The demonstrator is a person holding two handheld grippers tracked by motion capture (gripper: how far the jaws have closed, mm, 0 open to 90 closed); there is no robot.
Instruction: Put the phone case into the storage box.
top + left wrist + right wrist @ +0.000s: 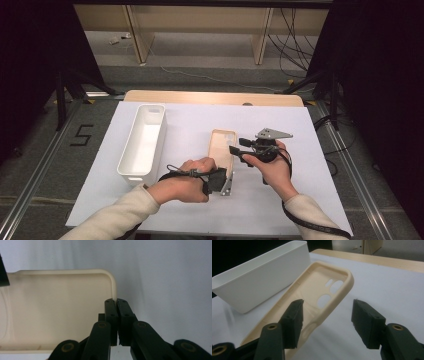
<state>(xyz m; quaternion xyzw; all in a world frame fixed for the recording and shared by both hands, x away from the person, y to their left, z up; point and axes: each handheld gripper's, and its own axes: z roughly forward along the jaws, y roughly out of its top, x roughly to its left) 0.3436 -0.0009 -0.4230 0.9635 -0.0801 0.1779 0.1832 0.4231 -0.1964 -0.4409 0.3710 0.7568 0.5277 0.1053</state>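
A cream phone case (221, 145) lies hollow side up on the white sheet, right of the middle. My left gripper (226, 176) is at the case's near end. In the left gripper view the case (60, 312) spreads to the left, and the left gripper (117, 305) is shut on the thin rim at its corner. My right gripper (235, 149) comes in from the right at the case's long side. In the right gripper view it (328, 316) stands open astride the side wall of the case (319, 282), one pad (294, 317) over the hollow, the other outside.
A long white bin (142, 142) stands left of the case, close beside it (257, 280). The white sheet (300, 135) covers the wooden table, whose far edge (210, 96) shows. Cables trail from both grippers toward the near edge.
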